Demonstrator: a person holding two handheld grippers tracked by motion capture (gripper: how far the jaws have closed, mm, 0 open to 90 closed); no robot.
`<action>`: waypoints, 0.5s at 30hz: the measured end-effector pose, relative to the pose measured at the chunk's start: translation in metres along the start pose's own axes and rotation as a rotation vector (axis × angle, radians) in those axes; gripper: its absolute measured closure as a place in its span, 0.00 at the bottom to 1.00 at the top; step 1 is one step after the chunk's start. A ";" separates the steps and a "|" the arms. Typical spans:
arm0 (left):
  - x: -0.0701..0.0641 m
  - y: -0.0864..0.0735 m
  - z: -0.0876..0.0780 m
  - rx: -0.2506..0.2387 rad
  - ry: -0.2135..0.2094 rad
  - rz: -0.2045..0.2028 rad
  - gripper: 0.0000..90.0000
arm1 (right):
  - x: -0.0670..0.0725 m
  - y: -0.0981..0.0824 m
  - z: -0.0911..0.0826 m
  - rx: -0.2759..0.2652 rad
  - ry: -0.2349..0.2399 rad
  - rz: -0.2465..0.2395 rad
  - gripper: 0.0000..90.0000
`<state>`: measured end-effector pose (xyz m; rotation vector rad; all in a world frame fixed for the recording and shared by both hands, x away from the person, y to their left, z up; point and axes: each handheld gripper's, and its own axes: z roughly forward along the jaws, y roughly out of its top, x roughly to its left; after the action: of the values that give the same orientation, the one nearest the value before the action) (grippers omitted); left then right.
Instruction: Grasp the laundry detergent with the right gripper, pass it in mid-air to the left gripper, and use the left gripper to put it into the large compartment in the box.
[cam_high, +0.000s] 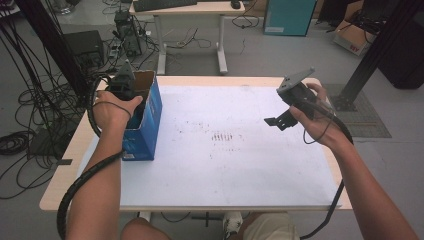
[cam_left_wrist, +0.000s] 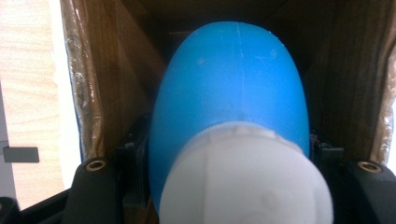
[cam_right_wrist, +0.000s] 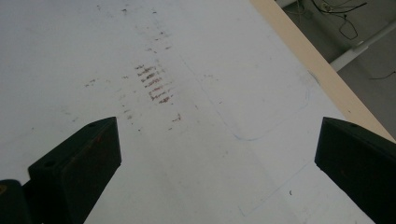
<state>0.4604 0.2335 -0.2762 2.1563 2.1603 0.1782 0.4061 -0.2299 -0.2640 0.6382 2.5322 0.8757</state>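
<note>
An open blue cardboard box (cam_high: 146, 125) stands at the table's left side. My left gripper (cam_high: 125, 86) reaches down into its open top. In the left gripper view a smooth blue rounded object (cam_left_wrist: 231, 84) with a white end (cam_left_wrist: 247, 182) sits between the black jaws, the box's brown inner walls (cam_left_wrist: 116, 79) around it. The left gripper (cam_left_wrist: 231, 156) is shut on this object. My right gripper (cam_high: 279, 120) hovers above the table's right part, tilted down and left. In its own view the right gripper (cam_right_wrist: 217, 158) stands wide open with nothing between its fingers (cam_right_wrist: 79, 158).
A white sheet (cam_high: 240, 170) with dark smudges (cam_high: 222, 136) covers the wooden table (cam_high: 55, 192). Pen outlines (cam_right_wrist: 271, 126) mark the sheet. Behind the table stand another desk (cam_high: 190, 10), tangled cables (cam_high: 30, 100), a teal cabinet (cam_high: 290, 15) and a black post (cam_high: 375, 50).
</note>
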 end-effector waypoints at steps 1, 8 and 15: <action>0.000 0.000 0.000 0.000 0.000 0.000 0.39 | 0.000 0.000 0.000 -0.001 -0.001 0.004 0.00; 0.000 -0.001 -0.005 -0.012 -0.011 0.006 0.33 | 0.000 0.000 0.001 0.003 0.001 0.003 0.00; -0.005 -0.003 -0.021 -0.037 0.020 0.027 0.30 | 0.000 0.002 0.005 -0.002 0.006 0.002 0.00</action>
<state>0.4548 0.2280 -0.2554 2.1743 2.1213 0.2416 0.4092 -0.2263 -0.2662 0.6380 2.5365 0.8819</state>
